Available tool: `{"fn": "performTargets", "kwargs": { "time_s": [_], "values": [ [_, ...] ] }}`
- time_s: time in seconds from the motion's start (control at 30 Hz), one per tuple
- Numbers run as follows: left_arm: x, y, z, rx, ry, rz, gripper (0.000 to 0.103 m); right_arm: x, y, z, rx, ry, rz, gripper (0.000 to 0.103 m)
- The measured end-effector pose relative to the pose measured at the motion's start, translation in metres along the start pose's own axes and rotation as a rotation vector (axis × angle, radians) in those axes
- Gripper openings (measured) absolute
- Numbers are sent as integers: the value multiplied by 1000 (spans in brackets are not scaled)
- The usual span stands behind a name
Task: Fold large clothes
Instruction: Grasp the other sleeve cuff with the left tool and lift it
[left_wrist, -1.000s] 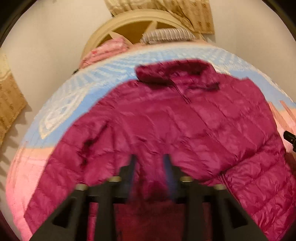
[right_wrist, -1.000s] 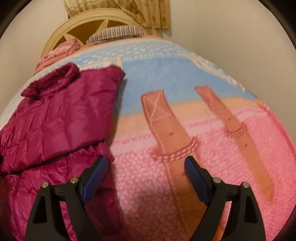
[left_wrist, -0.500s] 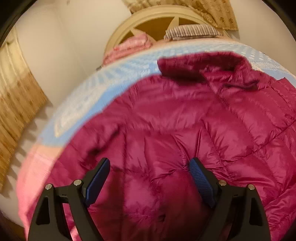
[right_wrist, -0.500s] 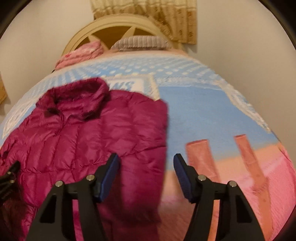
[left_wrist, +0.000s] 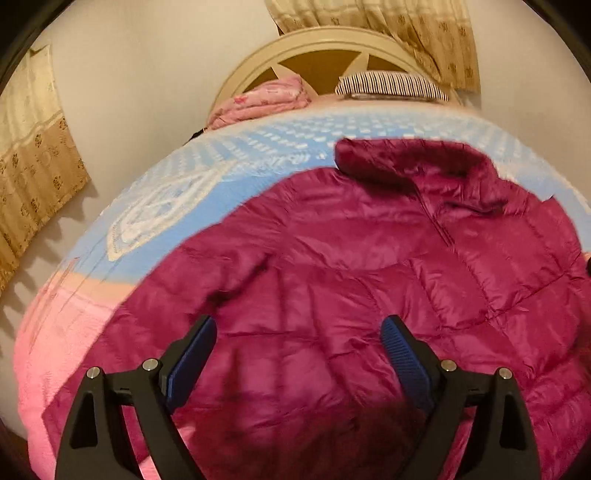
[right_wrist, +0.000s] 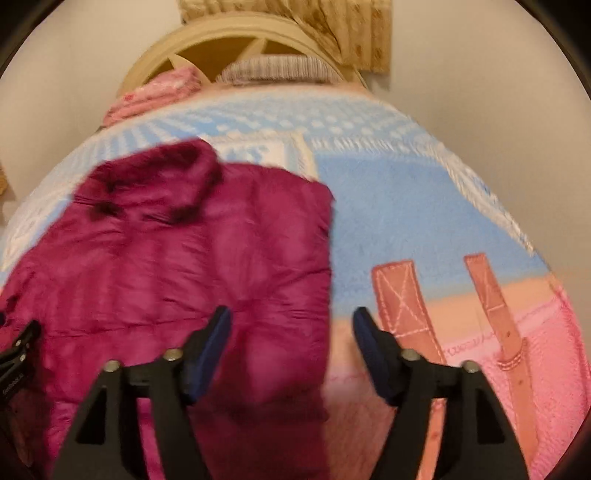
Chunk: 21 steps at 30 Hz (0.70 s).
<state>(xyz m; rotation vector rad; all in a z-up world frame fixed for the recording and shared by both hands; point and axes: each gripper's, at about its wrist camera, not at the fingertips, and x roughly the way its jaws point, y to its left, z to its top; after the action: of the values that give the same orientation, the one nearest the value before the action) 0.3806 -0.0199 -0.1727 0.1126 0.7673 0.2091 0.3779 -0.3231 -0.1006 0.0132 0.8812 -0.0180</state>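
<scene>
Item: magenta puffer jacket (left_wrist: 369, 280), flat on bed (right_wrist: 406, 206), collar far | my left claw (left_wrist: 295, 354): jaws just opened, empty above it | my right claw (right_wrist: 291, 343): reopening, empty, straddling right folded edge

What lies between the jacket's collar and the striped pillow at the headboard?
Only bare blanket, its blue and white patterned end, separates the jacket collar from the striped pillow. Both wrist views show this stretch; nothing else rests there.
</scene>
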Motion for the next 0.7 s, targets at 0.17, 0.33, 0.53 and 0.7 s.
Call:
{"fn": "performTargets", "kwargs": {
  "time_s": [0.17,0.33,0.53,0.7],
  "values": [
    [-14,59,-15,-32,32,61,91,-11,55,-9,-102,0,154,80],
    [-23,153,-52,-112,80,194,91,27,88,-38,-168,68,132,80],
    [-30,244,-105,-238,166,306,91,22,89,-42,-194,59,94,80],
    [-36,260,-122,-338,174,202,91,-15,91,-60,-248,-1,108,82]
  ]
}}
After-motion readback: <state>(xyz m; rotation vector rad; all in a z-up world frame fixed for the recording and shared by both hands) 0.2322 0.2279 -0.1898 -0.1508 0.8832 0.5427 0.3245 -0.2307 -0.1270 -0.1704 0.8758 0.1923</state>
